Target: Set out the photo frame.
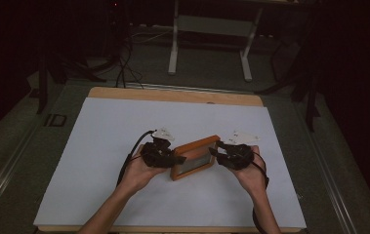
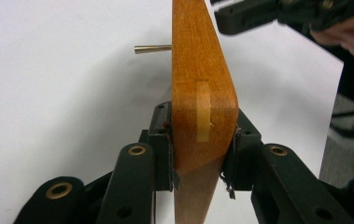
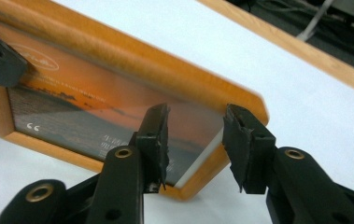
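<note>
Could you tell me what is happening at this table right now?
A person works a gripper in each hand on an orange wooden picture frame over a white-covered table. The left gripper is clamped across one end of the frame. The right gripper sits at the opposite end with its jaws apart, not pressing on the wood.

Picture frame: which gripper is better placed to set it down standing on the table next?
Left. The left gripper is clamped on the picture frame edge and carries it. The right gripper stands open around the opposite corner, its pads off the wood, so it likely only steadies.
</note>
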{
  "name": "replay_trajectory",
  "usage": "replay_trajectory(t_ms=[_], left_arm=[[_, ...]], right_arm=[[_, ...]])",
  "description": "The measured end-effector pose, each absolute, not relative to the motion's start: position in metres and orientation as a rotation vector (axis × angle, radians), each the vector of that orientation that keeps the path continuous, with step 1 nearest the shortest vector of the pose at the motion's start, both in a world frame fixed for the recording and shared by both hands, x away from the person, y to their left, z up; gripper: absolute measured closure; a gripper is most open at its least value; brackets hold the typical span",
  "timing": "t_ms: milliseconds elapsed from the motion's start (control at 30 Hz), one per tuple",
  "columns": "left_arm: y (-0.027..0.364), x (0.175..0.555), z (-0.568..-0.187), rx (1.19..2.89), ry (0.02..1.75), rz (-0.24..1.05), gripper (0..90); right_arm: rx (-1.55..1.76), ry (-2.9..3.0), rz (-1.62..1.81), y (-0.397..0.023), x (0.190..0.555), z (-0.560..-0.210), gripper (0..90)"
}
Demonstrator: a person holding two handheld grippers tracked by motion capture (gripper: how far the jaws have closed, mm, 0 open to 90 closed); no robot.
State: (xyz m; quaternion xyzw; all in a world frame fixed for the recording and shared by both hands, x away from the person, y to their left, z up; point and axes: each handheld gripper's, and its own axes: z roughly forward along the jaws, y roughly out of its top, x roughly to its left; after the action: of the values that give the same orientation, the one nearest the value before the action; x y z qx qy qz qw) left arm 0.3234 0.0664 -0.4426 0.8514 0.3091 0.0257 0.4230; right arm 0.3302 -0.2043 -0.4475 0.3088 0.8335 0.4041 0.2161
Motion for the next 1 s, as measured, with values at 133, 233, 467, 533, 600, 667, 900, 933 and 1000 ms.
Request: replay_trajectory(t_ms=[133, 233, 467, 533, 600, 667, 900, 933, 1000], left_arm=[[0.070, 0.323, -0.436, 2.180, 0.706, 0.084, 69.1], [0.073, 0.321, -0.433, 2.210, 0.656, 0.096, 69.1], [0.080, 0.321, -0.430, 2.226, 0.564, 0.088, 69.0], [0.080, 0.319, -0.429, 2.231, 0.531, 0.095, 69.0], [0.080, 0.317, -0.427, 2.246, 0.485, 0.101, 69.0], [0.080, 0.315, -0.425, 2.252, 0.460, 0.101, 69.0], [0.085, 0.317, -0.424, 2.256, 0.366, 0.090, 68.8], [0.086, 0.319, -0.424, 2.250, 0.362, 0.087, 68.7], [0.088, 0.321, -0.426, 2.230, 0.371, 0.075, 67.9]], right_arm=[[0.796, 2.314, 1.177, -0.201, 0.328, -0.440, 57.3], [0.737, 2.333, 1.201, -0.197, 0.326, -0.435, 52.5], [0.581, 2.434, 1.192, -0.185, 0.328, -0.436, 38.7], [0.541, 2.459, 1.196, -0.182, 0.329, -0.435, 35.4], [0.490, 2.490, 1.195, -0.177, 0.330, -0.435, 32.5], [0.460, 2.503, 1.196, -0.175, 0.330, -0.435, 31.9], [0.314, 2.629, 1.185, -0.164, 0.329, -0.437, 44.7], [0.305, 2.630, 1.174, -0.164, 0.328, -0.437, 45.3], [0.289, 2.628, 1.172, -0.165, 0.328, -0.437, 49.7]])
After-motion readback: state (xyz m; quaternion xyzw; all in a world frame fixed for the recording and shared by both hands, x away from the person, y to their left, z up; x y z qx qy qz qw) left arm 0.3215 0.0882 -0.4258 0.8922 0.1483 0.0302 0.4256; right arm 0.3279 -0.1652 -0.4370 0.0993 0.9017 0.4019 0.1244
